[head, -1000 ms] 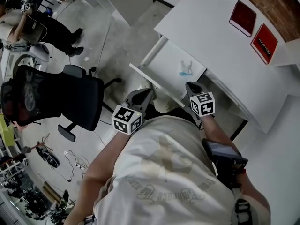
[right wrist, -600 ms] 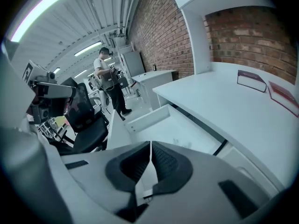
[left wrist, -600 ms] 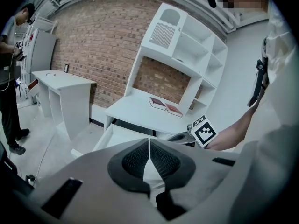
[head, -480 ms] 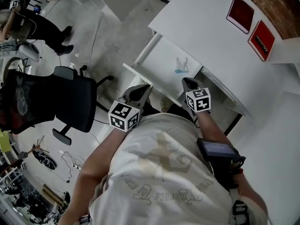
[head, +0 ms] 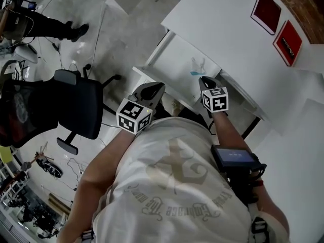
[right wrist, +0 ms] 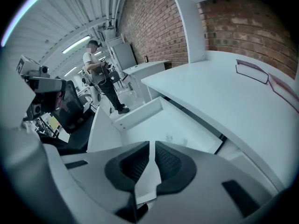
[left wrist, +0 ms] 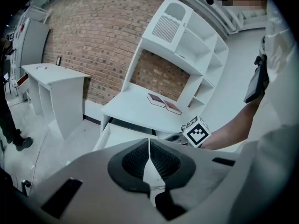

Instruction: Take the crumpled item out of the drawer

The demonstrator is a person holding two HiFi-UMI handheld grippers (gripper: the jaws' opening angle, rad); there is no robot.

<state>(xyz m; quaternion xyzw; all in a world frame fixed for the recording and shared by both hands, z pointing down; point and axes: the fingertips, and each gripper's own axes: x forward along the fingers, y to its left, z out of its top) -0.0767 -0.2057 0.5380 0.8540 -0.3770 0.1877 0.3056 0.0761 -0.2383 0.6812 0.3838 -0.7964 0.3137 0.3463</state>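
Under the white desk (head: 228,29) a white drawer (head: 174,59) stands pulled out. In its far right corner lies the crumpled item (head: 197,67), pale with a blue tinge, faint also in the right gripper view (right wrist: 171,136). My left gripper (head: 157,87) hovers at the drawer's front edge, jaws shut and empty (left wrist: 149,146). The right gripper (head: 202,79) hangs just short of the crumpled item, jaws shut with nothing between them (right wrist: 150,148). Neither touches the item.
Two red books (head: 267,11) (head: 287,42) lie on the desk top near a brick wall. A black office chair (head: 76,105) stands at the left on the floor. A person (head: 45,27) stands far off. A white shelf unit (left wrist: 187,45) rises above the desk.
Both grippers have moved forward and down toward the open drawer. The right one now sits closer to the crumpled item. Both stay shut.
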